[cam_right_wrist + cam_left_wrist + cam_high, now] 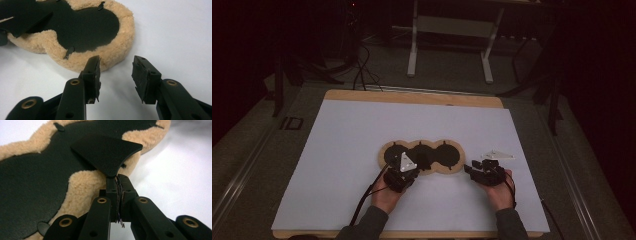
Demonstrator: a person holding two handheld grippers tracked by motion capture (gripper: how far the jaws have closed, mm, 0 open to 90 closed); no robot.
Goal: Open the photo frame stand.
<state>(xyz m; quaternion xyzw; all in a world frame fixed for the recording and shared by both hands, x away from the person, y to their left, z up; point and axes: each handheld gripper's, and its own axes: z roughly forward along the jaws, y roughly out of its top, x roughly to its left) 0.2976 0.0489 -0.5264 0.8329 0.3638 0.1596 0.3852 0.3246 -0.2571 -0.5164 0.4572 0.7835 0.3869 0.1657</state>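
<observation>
A white sheet point(362, 165) covers the desk point(412, 96). On it lies a fleece-edged black pad point(422, 156). The left gripper point(406, 172) is clenched on its raised black flap point(107, 153); the right gripper point(116, 72) rests released beside the pad.

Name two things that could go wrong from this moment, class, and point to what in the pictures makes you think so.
1. The left gripper pinches only the tip of the black flap; it might slip out.
2. The right gripper is open beside the fleece pad, holding nothing, so pulling the flap could drag the pad across the white sheet.
</observation>
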